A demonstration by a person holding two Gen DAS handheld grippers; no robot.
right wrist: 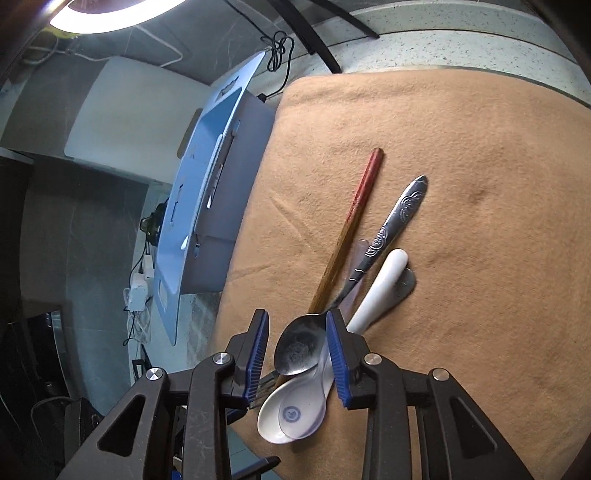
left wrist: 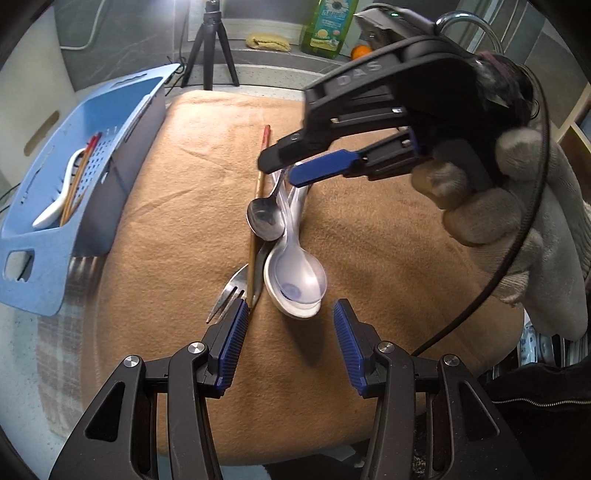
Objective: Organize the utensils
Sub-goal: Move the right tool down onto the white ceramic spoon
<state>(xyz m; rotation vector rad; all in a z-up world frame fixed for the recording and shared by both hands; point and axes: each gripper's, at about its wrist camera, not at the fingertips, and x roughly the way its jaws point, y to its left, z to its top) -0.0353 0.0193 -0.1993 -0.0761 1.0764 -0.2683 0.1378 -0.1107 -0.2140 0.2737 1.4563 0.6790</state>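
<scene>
A pile of utensils lies on the tan cloth (left wrist: 369, 236): a metal spoon (left wrist: 264, 221), a white ceramic spoon (left wrist: 295, 291) with a clear plastic spoon on it, a fork (left wrist: 229, 293) and a red-tipped chopstick (left wrist: 258, 206). My left gripper (left wrist: 290, 314) is open, just short of the spoon bowls. My right gripper (left wrist: 284, 168) is open and hovers over the spoon handles. In the right wrist view the right gripper (right wrist: 297, 332) straddles the metal spoon (right wrist: 299, 347), above the white spoon (right wrist: 291, 413) and beside the chopstick (right wrist: 351, 225).
A blue perforated basket (left wrist: 74, 206) stands at the cloth's left edge (right wrist: 199, 206) and holds a white spoon and chopsticks. A tripod (left wrist: 210, 48), a green bottle (left wrist: 332, 26) and an orange stand at the back.
</scene>
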